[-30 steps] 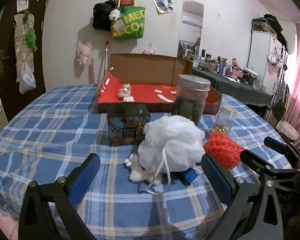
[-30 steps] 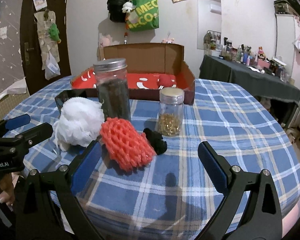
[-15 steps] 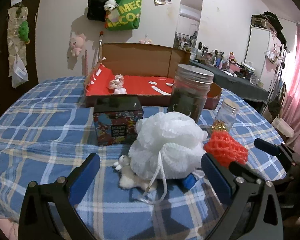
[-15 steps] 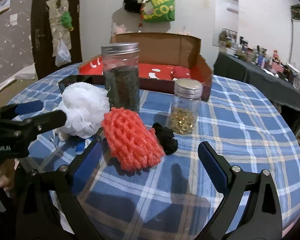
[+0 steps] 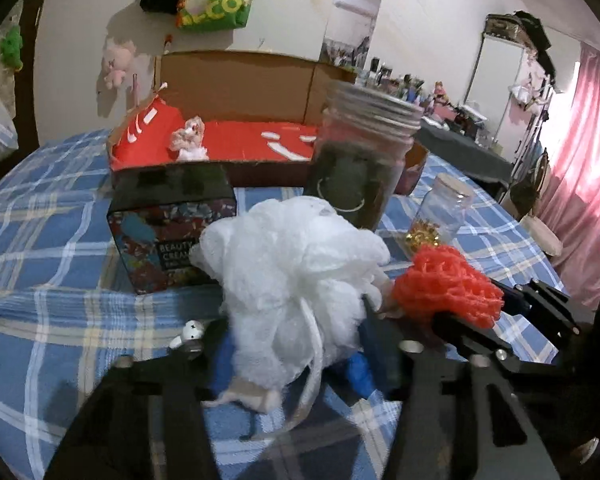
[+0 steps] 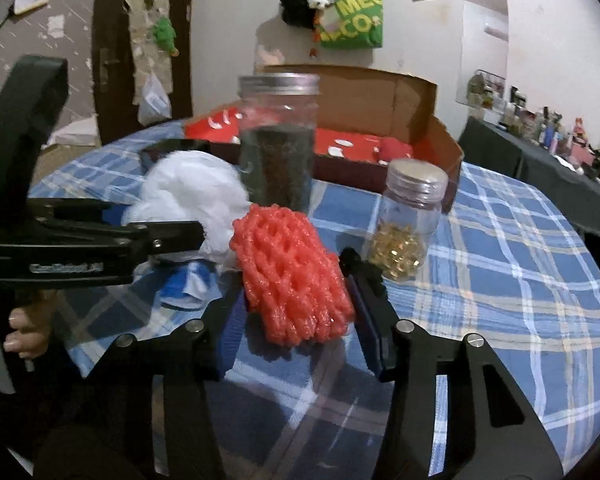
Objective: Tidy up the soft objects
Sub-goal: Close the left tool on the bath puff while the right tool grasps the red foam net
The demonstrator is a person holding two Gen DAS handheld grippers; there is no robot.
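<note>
A white bath pouf (image 5: 292,264) sits on the blue plaid tablecloth. My left gripper (image 5: 292,364) is closing around its lower part, and both blue pads touch it. A small white plush (image 5: 188,334) pokes out from under the pouf. To its right, my right gripper (image 6: 300,328) is closing on a red foam net (image 6: 292,276), pads against both of its sides. The right wrist view also shows the pouf (image 6: 188,196) and the left gripper's fingers (image 6: 172,236). Behind them is an open cardboard box (image 5: 236,84) with a red floor, holding a small plush (image 5: 188,140).
A large lidded jar (image 6: 278,144) stands right behind the pouf and net. A small jar of gold bits (image 6: 408,224) is to the right and a black printed box (image 5: 168,236) to the left. A person's fingers (image 6: 20,332) hold the left tool. A dark side table (image 6: 540,160) lies beyond.
Both grippers stood wide open and have narrowed onto their objects. The left moved forward and down around the pouf; the right tilted down with the foam net between its pads.
</note>
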